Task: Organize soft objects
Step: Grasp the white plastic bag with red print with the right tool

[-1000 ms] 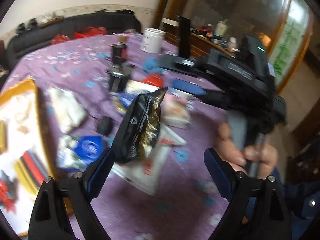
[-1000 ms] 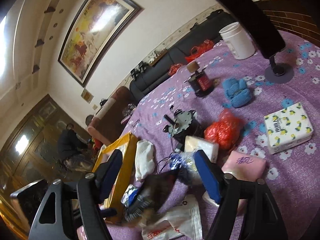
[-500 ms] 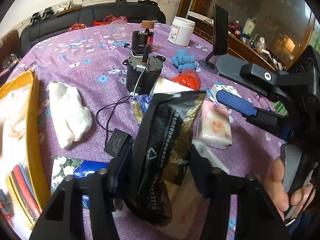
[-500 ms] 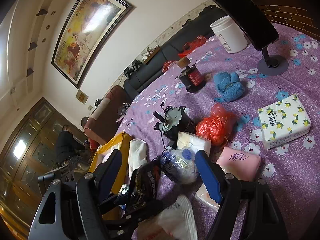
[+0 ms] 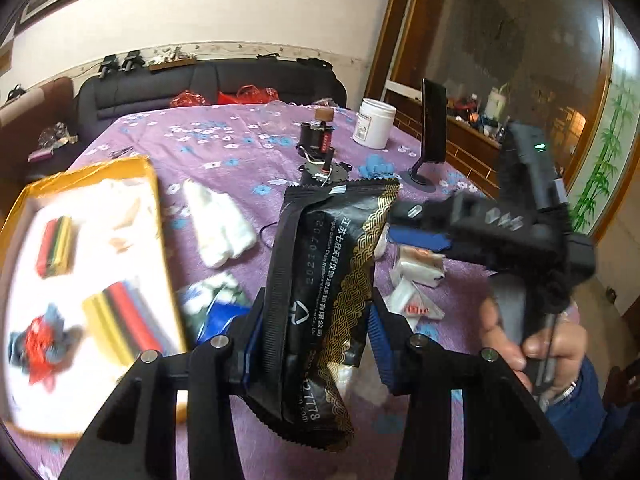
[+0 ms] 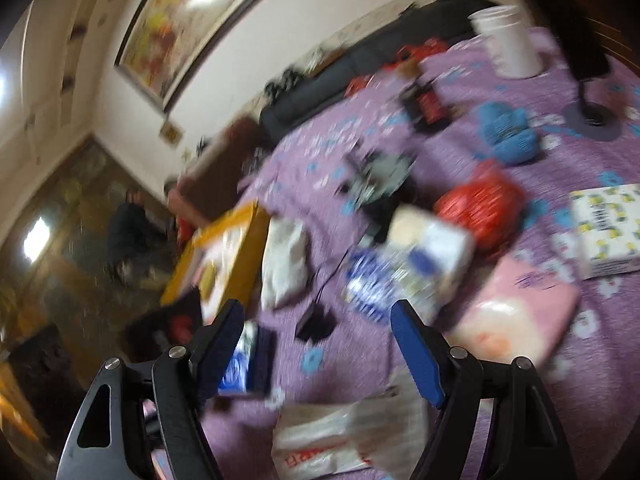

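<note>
My left gripper (image 5: 314, 344) is shut on a black and gold snack packet (image 5: 328, 292) and holds it upright above the purple table. A yellow-rimmed box (image 5: 154, 216) with coloured items lies to the left; it also shows in the right wrist view (image 6: 240, 248). My right gripper (image 6: 320, 344) is open and empty above the table; its body (image 5: 520, 216) shows at right in the left wrist view. Soft things lie about: a white cloth (image 6: 284, 260), a pink tissue pack (image 6: 520, 308), a red bag (image 6: 480, 204), a blue cloth (image 6: 504, 128).
A white plastic bag (image 6: 352, 432) lies near the front. A motor with wires (image 5: 320, 160), a white jar (image 5: 376, 124), a phone stand (image 5: 434, 128) and a lemon-print tissue box (image 6: 608, 232) stand on the table. A black sofa (image 5: 208, 84) is behind.
My left gripper has lifted the black packet higher and turned left toward the yellow box. My right gripper has swung, blurring its view, and stays open.
</note>
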The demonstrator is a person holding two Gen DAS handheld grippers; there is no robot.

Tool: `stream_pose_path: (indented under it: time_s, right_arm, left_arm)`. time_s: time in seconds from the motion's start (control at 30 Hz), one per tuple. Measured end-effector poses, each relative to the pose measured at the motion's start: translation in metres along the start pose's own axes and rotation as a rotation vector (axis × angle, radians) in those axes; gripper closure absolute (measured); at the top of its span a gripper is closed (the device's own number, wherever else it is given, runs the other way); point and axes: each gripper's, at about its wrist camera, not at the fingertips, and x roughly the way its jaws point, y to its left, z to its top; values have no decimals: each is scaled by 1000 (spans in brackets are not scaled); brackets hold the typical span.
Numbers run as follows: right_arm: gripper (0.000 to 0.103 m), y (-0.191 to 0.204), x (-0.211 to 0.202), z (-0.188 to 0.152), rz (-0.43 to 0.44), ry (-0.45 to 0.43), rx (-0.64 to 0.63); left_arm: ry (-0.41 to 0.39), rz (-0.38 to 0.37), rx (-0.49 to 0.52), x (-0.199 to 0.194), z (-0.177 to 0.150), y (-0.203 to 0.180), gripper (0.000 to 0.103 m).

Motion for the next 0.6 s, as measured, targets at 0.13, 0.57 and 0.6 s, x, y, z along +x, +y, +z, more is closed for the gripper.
stream_pose_path:
  time_s: [0.13, 0.57, 0.6]
  right_arm:
    - [23, 6, 18, -7, -90, 75, -62]
    - [21, 24, -18, -75, -35, 280, -209]
    - [21, 26, -21, -77, -27, 291, -229]
  left_arm:
    - [-13, -12, -19, -11, -8, 7, 58]
    - [-28, -52, -56, -27, -24, 21, 58]
    - [-29, -55, -57, -28, -24, 22, 58]
